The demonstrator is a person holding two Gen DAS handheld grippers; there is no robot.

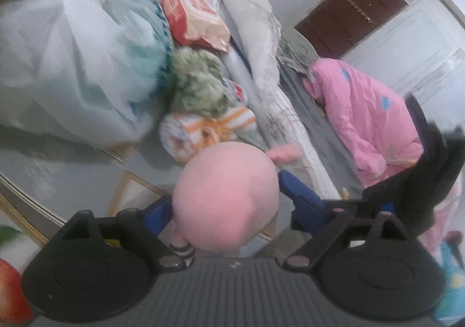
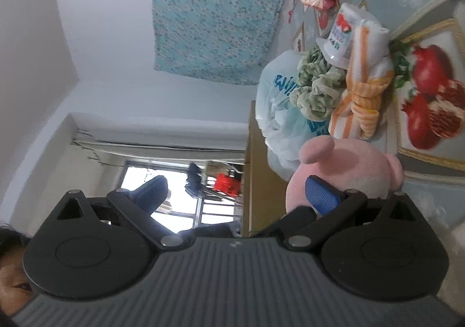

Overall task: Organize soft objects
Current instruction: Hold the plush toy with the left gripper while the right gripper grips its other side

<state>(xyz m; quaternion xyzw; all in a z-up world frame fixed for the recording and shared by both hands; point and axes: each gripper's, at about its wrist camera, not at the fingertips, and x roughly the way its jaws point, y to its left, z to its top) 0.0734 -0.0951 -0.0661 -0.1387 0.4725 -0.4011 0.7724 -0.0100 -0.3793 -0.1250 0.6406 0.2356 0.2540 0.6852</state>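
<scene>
Sitting at ten o'clock in the left wrist view, one big white plastic bag [image 1: 75, 59] is filling the far side of the table [image 1: 72, 170], and one pink quilt [image 1: 366, 118] is lying on the bed at three o'clock. Between them, near the middle, one green fluffy bundle [image 1: 200, 83] and one orange-striped rolled towel [image 1: 203, 132] are touching each other, with one red-and-white packet [image 1: 194, 19] above at twelve o'clock.

The pink plush toy [image 1: 226, 199], the only one in sight, is sitting between the blue fingers of the left gripper [image 1: 229, 196], right at centre; the fingers are pressing on both sides of its round body, so this hand seems to be holding it. It has no clear long axis from here, being nearly a ball with an ear poking toward one o'clock.

The right gripper [image 2: 235, 193] is standing wide with nothing between its fingers, and the toy is lying off at three o'clock from it, just behind the right-hand finger. The left hand is plainly the nearer one, so placing the toy beside the towel pile likely falls to it.
</scene>
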